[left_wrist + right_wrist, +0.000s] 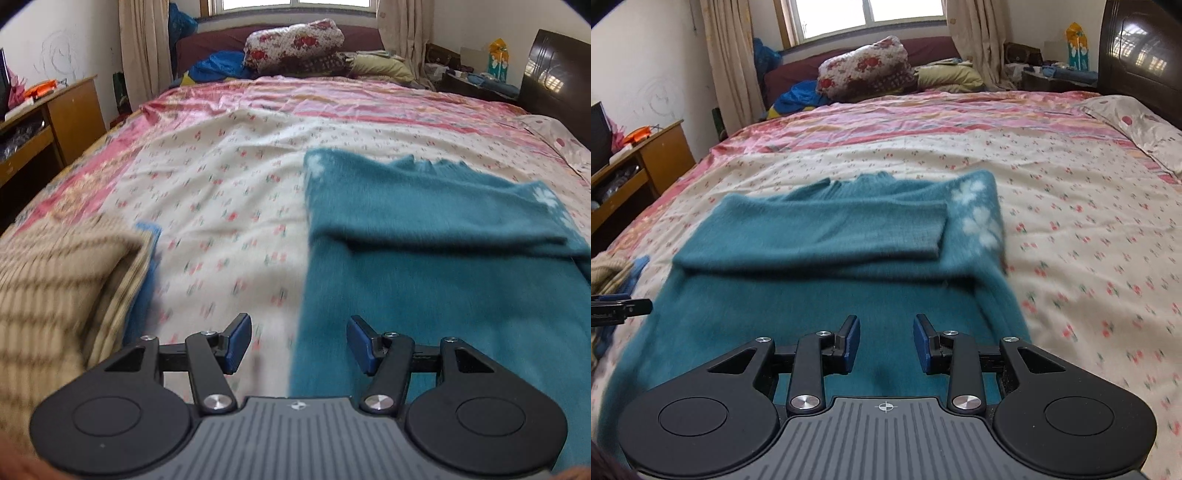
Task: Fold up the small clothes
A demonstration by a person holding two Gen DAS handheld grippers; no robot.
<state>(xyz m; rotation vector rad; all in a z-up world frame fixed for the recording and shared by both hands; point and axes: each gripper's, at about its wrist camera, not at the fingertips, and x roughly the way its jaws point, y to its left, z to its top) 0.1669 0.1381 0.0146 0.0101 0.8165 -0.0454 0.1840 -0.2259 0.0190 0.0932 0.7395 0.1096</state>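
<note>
Your fuzzy teal knitted sweater lies flat on the flowery bed sheet, sleeves already folded across its top. The bottom half still needs folding up. Your left gripper and right gripper are both open, holding nothing.

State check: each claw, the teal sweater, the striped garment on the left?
left claw: open, empty, over the teal sweater's left edge.
right claw: open, empty, above the sweater.
teal sweater: flat on the bed sheet, sleeves folded across the chest, lower part not yet folded.
striped beige garment: folded, lying on something blue, apart from the sweater.
</note>
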